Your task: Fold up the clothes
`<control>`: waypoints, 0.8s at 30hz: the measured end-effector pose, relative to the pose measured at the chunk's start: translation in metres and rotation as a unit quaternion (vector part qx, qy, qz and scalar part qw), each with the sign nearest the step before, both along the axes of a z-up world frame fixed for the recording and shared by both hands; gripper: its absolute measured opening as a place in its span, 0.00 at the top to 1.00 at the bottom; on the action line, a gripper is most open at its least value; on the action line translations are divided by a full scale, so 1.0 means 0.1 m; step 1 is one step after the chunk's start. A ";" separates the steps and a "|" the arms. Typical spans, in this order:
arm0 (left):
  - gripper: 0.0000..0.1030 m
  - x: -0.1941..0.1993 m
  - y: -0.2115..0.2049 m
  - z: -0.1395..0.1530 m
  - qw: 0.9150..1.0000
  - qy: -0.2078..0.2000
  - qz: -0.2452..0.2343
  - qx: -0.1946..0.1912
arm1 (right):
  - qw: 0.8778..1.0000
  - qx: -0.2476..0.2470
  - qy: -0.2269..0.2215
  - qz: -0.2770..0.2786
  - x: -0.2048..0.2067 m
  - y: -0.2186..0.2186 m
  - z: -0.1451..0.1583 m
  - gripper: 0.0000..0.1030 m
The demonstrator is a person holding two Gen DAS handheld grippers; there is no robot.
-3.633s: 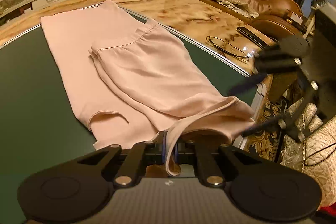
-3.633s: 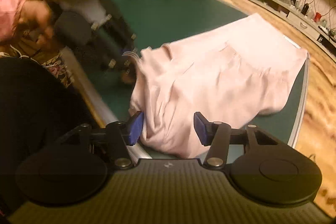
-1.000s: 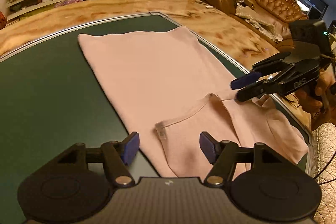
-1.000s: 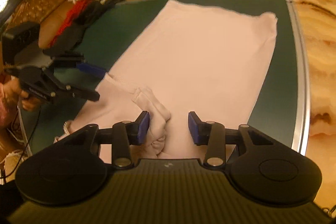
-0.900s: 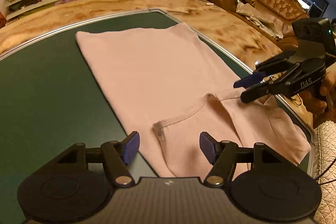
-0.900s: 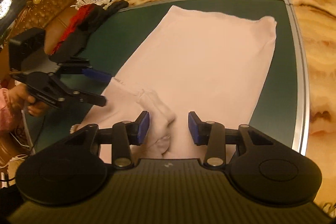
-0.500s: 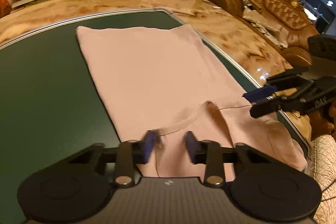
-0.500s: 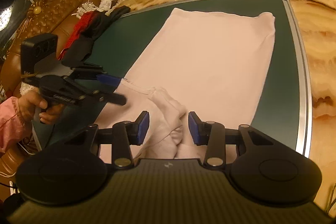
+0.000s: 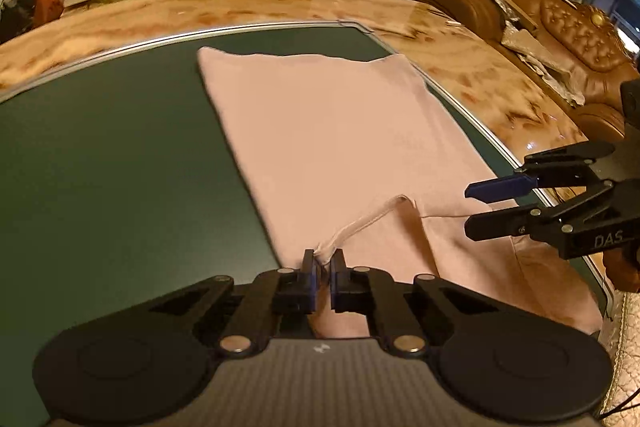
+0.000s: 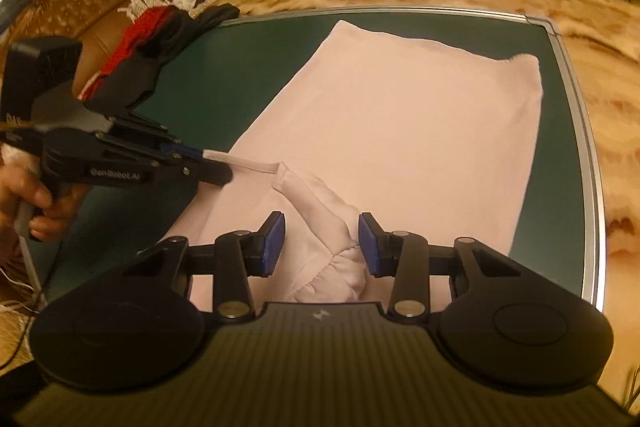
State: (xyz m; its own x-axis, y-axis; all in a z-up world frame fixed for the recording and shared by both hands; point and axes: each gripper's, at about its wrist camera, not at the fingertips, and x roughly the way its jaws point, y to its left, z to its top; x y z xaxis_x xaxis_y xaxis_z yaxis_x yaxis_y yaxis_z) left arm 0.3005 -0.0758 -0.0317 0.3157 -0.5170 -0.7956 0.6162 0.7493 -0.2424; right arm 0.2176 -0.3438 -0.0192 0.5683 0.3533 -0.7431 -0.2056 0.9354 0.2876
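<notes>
Shirt [image 9: 340, 131] lying lengthwise away across desk [image 9: 120, 155]; left tool [image 9: 323, 263] pinching its collar [image 9: 360, 225], right tool [image 10: 322, 241] half-open, straddling a sleeve [image 10: 328, 223] ungripped.

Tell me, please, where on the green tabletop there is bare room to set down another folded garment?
The widest bare patch of the green tabletop lies left of the pink garment, up to the metal rim. A narrow strip borders its right. The far left corner is crowded by dark and red clothes.
</notes>
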 end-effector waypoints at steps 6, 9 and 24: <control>0.87 0.09 0.02 -0.04 1.000 0.002 0.003 -0.002 | 0.999 -0.024 -0.010 -0.027 0.07 0.04 -0.04 0.54; 0.83 0.11 0.01 -0.04 1.000 -0.001 0.006 -0.001 | 0.998 -0.032 -0.034 -0.039 -0.02 0.04 0.06 0.54; 0.66 -0.46 -0.36 0.10 0.992 -0.079 -0.064 0.076 | 0.997 -0.066 0.013 0.032 -0.08 0.39 -0.11 0.55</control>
